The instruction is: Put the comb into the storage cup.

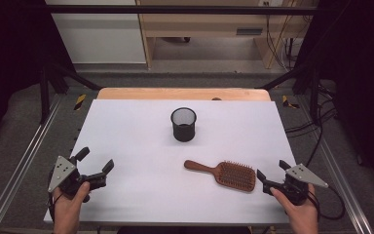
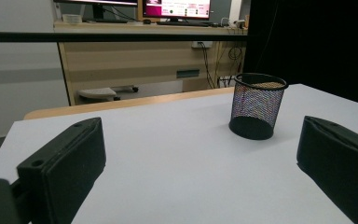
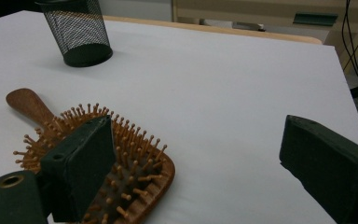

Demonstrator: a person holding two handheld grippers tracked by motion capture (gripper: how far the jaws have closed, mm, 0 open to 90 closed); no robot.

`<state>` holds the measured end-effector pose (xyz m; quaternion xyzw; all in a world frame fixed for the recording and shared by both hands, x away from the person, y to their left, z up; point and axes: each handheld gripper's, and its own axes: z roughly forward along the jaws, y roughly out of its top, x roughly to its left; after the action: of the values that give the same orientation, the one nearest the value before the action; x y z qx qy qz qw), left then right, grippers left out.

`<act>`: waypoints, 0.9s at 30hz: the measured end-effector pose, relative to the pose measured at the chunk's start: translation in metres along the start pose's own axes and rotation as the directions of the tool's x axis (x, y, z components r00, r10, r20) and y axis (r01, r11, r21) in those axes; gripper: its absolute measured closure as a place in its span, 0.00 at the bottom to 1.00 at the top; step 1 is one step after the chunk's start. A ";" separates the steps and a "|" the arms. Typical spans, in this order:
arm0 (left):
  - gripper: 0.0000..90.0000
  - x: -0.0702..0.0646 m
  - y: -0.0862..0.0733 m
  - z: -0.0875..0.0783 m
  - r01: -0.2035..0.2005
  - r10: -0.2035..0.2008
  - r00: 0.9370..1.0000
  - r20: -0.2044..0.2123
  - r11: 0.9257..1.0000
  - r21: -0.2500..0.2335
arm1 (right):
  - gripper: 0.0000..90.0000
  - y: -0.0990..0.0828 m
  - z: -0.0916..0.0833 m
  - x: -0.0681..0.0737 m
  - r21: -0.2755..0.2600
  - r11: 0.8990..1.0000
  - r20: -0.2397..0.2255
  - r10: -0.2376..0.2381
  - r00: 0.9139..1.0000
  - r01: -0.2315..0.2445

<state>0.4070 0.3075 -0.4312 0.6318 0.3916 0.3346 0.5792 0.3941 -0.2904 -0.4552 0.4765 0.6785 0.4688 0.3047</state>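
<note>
A wooden hairbrush [image 1: 224,173] lies bristles up on the white table cover [image 1: 136,141], its handle pointing left. A black mesh cup [image 1: 183,124] stands upright near the table's middle. My right gripper [image 1: 271,169] is open just right of the brush head. In the right gripper view its left jaw hangs over the brush head [image 3: 135,158], and the gap between the jaws [image 3: 200,158] holds bare table. My left gripper [image 1: 97,160] is open at the front left with nothing in it. Its own view shows the mesh cup [image 2: 257,106] ahead to the right of the gap [image 2: 200,154].
The wooden table edge [image 1: 182,93] shows beyond the white cover. Metal frame rails [image 1: 19,165] run along both sides. Cables [image 1: 321,122] trail on the floor to the right. A desk with monitors [image 2: 177,8] stands beyond the table.
</note>
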 end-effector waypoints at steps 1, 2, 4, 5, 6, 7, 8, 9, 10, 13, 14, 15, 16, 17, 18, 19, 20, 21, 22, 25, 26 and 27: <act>0.01 0.000 0.000 0.000 0.000 0.000 1.000 0.000 1.000 0.001 | 0.18 -0.001 -0.003 0.000 -0.002 1.000 0.004 -0.003 1.000 0.003; 0.01 0.000 0.000 0.000 0.000 0.000 1.000 0.000 1.000 0.001 | 0.18 -0.001 -0.003 0.000 -0.002 1.000 0.004 -0.003 1.000 0.003; 0.01 0.000 0.000 0.000 -0.002 0.002 1.000 0.001 1.000 0.003 | 0.23 -0.002 -0.006 0.000 0.004 1.000 -0.001 -0.004 1.000 0.004; 0.01 -0.001 0.000 0.000 -0.003 0.003 1.000 0.001 1.000 0.003 | 0.24 -0.002 -0.006 0.000 0.004 1.000 -0.001 -0.004 1.000 0.004; 0.01 -0.001 0.000 0.000 -0.003 0.003 1.000 0.002 1.000 0.003 | 0.27 -0.003 -0.008 0.001 0.005 1.000 -0.001 -0.011 1.000 0.011; 0.01 -0.001 0.000 0.000 -0.002 0.002 1.000 0.002 1.000 0.003 | 0.27 -0.003 -0.008 0.001 0.005 1.000 -0.001 -0.011 1.000 0.011; 0.01 0.000 0.000 0.000 -0.002 0.002 1.000 0.001 1.000 0.004 | 0.27 -0.003 -0.009 0.002 0.011 1.000 -0.001 -0.010 1.000 0.010; 0.01 0.000 0.000 0.000 0.000 0.000 1.000 0.001 1.000 0.004 | 0.27 -0.003 -0.009 0.002 0.011 1.000 -0.001 -0.010 1.000 0.010; 0.01 0.000 0.000 0.000 0.000 0.000 1.000 0.001 1.000 0.004 | 0.27 -0.004 -0.009 0.002 0.012 1.000 0.000 -0.008 1.000 0.008; 0.01 0.000 0.000 0.000 0.000 0.000 1.000 0.000 1.000 0.004 | 0.34 -0.004 -0.009 0.001 0.018 1.000 0.005 -0.007 1.000 0.007; 0.01 0.000 0.000 0.000 0.000 0.000 1.000 0.000 1.000 0.005 | 0.37 -0.005 -0.009 0.000 0.024 1.000 0.005 -0.007 1.000 0.007; 0.01 0.000 0.000 0.001 -0.001 0.001 1.000 0.000 1.000 0.005 | 0.37 -0.005 -0.009 0.000 0.024 1.000 0.005 -0.007 1.000 0.007; 0.01 0.000 0.000 0.001 -0.001 0.001 1.000 0.000 1.000 0.006 | 0.42 -0.005 -0.009 0.000 0.029 1.000 0.007 -0.010 1.000 0.010; 0.02 0.000 0.000 0.001 -0.001 0.001 1.000 0.000 1.000 0.006 | 0.54 -0.005 -0.009 -0.001 0.044 0.999 0.008 -0.010 1.000 0.010; 0.02 -0.001 -0.001 0.001 -0.001 0.001 1.000 0.001 1.000 0.007 | 0.54 -0.005 -0.009 -0.001 0.044 0.999 0.008 -0.010 1.000 0.010; 0.02 -0.001 -0.001 0.001 -0.001 0.001 1.000 0.001 1.000 0.008 | 0.60 -0.005 -0.009 -0.001 0.057 0.998 0.005 -0.006 1.000 0.006; 0.02 -0.001 -0.001 0.001 -0.002 0.002 1.000 0.002 1.000 0.009 | 0.66 -0.006 -0.009 -0.001 0.069 0.998 -0.004 -0.008 1.000 0.009; 0.02 -0.001 -0.001 0.001 -0.002 0.002 1.000 0.002 1.000 0.011 | 0.75 -0.006 -0.007 0.002 0.095 0.995 -0.018 -0.020 1.000 0.021; 0.02 -0.001 -0.001 0.002 -0.002 0.002 1.000 0.003 1.000 0.012 | 0.75 -0.006 -0.007 0.002 0.095 0.995 -0.018 -0.020 1.000 0.021; 0.02 -0.001 -0.002 0.002 -0.002 0.002 1.000 0.004 1.000 0.015 | 0.92 -0.008 -0.004 0.007 0.131 0.990 -0.049 -0.048 0.998 0.054; 0.02 -0.001 -0.002 0.002 -0.002 0.002 1.000 0.004 1.000 0.015 | 0.92 -0.008 -0.004 0.007 0.131 0.990 -0.049 -0.048 0.998 0.054; 0.02 -0.001 -0.002 0.002 -0.002 0.001 1.000 0.005 1.000 0.017 | 0.97 -0.010 -0.001 0.009 0.155 0.985 -0.063 -0.067 0.996 0.076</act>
<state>0.4083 0.3052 -0.4331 0.6378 0.3926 0.3302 0.5744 0.3864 -0.2831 -0.4636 0.4606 0.7384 0.4163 0.2631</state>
